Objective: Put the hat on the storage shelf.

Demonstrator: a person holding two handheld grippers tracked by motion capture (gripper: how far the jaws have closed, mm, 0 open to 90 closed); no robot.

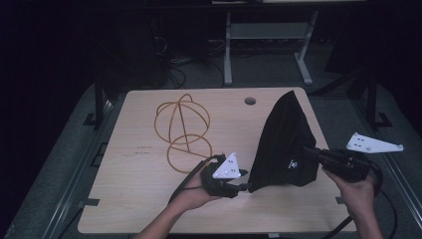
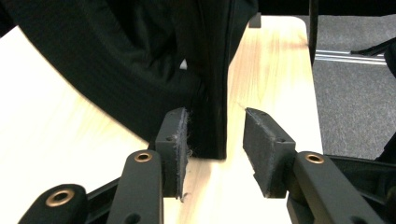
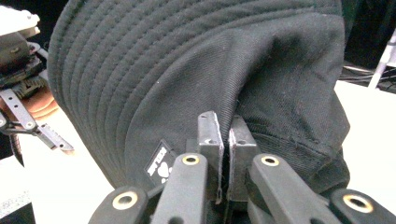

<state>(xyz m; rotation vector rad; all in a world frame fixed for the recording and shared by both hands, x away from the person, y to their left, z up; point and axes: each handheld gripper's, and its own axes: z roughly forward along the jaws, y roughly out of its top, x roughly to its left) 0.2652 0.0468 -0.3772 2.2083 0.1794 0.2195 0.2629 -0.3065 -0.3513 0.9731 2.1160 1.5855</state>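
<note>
Two claws work one black hat (image 1: 286, 144) over the right half of the table (image 1: 139, 194). Right claw (image 3: 225, 154) is clamped tight on a fold of the hat fabric, pads pinched together with cloth between them, holding the hat lifted so it hangs as a tall cone, small logo patch (image 3: 159, 166) just left of the pads. Left claw (image 2: 215, 149) is part open, jaws apart, the hat's lower edge stands between the pads close to one of them, not pressed by the other, so no grip there. High view: left claw (image 1: 244, 187) sits at the hat's bottom-left corner, low by the table, person's left hand (image 1: 199, 191) behind it; right hand (image 1: 356, 191) holds the right claw (image 1: 311, 152) at the hat's right side. Hat bottom is near the table surface, contact can't tell. Orange wire frame (image 1: 183, 130) of looped rings lies on the table, left of the hat, well apart from it
</note>
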